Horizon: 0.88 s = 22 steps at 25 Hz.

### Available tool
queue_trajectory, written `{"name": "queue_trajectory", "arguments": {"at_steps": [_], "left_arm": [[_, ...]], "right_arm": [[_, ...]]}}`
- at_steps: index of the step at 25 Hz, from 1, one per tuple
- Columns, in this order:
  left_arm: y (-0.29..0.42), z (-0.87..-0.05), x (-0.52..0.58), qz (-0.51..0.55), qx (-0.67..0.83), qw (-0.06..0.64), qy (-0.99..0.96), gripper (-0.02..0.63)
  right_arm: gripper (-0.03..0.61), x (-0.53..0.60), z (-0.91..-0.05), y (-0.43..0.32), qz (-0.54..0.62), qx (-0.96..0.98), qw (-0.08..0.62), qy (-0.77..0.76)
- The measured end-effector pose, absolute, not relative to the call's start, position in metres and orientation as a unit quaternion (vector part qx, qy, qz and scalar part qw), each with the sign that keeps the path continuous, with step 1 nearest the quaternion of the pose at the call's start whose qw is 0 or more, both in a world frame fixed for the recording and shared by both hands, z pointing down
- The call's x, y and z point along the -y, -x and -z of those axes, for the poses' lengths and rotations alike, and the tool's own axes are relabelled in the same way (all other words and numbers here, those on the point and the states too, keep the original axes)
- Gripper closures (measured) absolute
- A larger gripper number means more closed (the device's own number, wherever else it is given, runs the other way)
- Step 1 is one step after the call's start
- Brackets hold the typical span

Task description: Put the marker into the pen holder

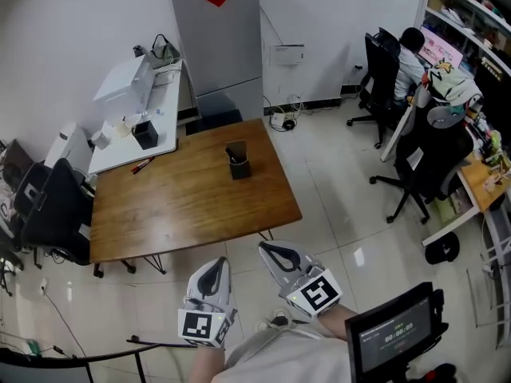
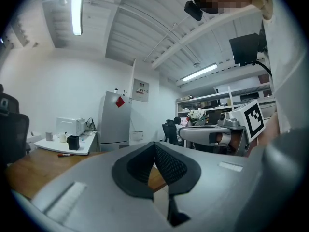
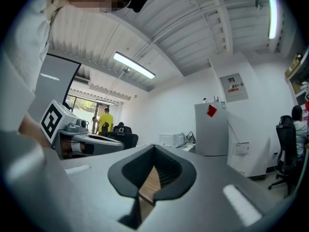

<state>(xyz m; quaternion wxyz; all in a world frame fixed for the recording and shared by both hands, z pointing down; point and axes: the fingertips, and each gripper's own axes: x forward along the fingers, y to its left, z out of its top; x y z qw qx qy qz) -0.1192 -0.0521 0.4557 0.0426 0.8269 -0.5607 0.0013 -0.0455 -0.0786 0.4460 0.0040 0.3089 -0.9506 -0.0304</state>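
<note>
Marker, red: lying flat at the far left edge of the wooden desk, just beside a white desk. Pen holder, black: upright, toward the far right corner, well apart from the marker. Left hand-held gripper, right hand-held gripper: jaws closed, nothing gripped, off the near edge.

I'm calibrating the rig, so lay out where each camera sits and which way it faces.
Head view: on the person's head, looking steeply down at the wooden table and pen holder; left tool, right tool and shirt show.
Left gripper view: rides the left tool, looking along its shut jaws towards the fridge; right tool and shirt show.
Right gripper view: rides the right tool, facing likewise; left tool shows.
Shared: all three show the fridge.
</note>
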Motion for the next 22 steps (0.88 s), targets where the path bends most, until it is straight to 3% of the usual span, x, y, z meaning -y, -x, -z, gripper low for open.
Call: {"name": "queue_trajectory", "arguments": {"at_steps": [22], "left_arm": [[0.149,-0.434,0.072,0.013,0.557,0.004,-0.830,0.597]], "right_arm": [[0.580,0.092,-0.435,0.054,0.030,0.946,-0.002,-0.324]]}}
